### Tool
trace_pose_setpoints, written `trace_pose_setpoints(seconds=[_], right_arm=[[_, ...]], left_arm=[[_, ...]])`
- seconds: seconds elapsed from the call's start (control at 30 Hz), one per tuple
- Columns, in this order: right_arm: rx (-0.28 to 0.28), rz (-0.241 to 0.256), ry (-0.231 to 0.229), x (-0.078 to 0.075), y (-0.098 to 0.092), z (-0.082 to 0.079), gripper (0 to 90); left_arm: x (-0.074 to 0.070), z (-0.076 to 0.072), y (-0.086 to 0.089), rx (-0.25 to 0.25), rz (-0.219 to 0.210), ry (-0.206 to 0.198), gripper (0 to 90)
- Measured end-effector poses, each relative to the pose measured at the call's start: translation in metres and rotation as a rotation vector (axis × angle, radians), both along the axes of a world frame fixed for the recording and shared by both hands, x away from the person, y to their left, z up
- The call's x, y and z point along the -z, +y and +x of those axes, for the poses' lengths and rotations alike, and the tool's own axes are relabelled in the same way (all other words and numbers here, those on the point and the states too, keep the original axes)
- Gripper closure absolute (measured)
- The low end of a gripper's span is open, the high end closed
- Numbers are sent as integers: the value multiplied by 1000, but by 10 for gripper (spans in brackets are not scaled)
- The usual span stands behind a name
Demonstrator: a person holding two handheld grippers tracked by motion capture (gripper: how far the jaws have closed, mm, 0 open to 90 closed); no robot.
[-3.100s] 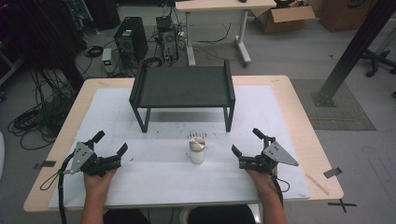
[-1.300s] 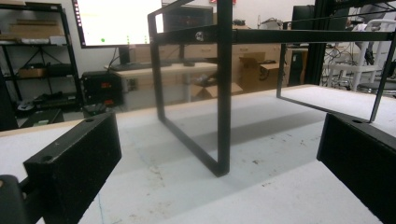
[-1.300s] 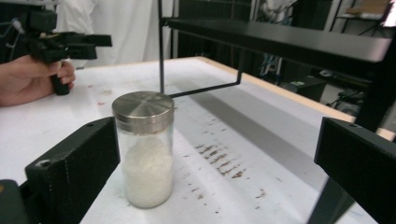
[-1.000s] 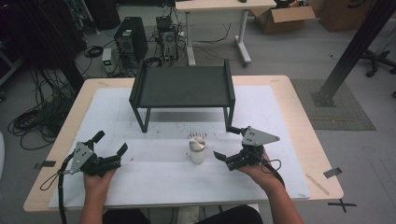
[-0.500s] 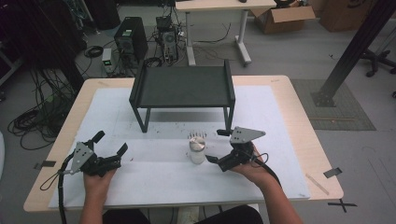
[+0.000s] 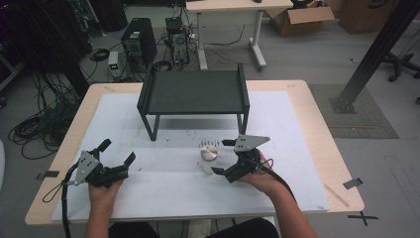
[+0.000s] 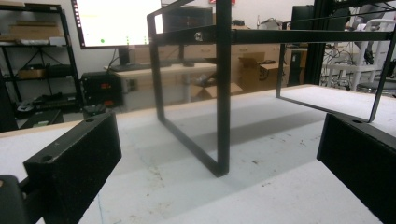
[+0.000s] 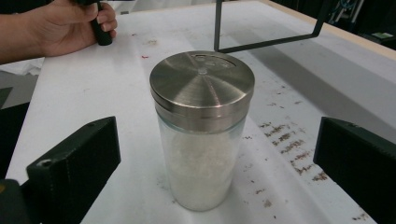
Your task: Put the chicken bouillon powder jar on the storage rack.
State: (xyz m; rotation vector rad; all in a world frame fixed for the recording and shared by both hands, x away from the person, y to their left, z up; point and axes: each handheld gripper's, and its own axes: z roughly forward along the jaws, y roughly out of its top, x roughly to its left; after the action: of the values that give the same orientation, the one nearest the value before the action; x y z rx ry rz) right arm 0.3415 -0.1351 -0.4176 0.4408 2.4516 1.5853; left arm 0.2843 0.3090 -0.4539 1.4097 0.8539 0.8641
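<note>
The left tool [image 6: 118, 157] rests on the white sheet [image 6: 163, 183] of the desk [image 6: 302, 94], well to the left of the glass jar [image 6: 209, 157] and nearer the person than the black stand [image 6: 193, 94]; its jaws are spread wide with nothing between them. The jar stands upright on the sheet, just in front of the stand, filled with white grains and capped by a steel lid [image 8: 201, 79]. The right tool [image 6: 220, 156] sits just to the right of the jar, jaws wide, one each side of it and apart from the glass.
</note>
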Motion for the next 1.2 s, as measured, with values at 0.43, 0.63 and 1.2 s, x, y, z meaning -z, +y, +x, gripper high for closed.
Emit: trace_pose_setpoints(seconds=[0.43,0.63,1.2], right_arm=[[-38,-33,49,4,14,5,8],[-37,-39,71,5,19,9,12],[-39,-39,98,8,24,11,126]], left_arm=[[0,0,0,1,1,-1,3],[0,0,0,2,0,-2,3],[0,0,0,2,2,-3,4]])
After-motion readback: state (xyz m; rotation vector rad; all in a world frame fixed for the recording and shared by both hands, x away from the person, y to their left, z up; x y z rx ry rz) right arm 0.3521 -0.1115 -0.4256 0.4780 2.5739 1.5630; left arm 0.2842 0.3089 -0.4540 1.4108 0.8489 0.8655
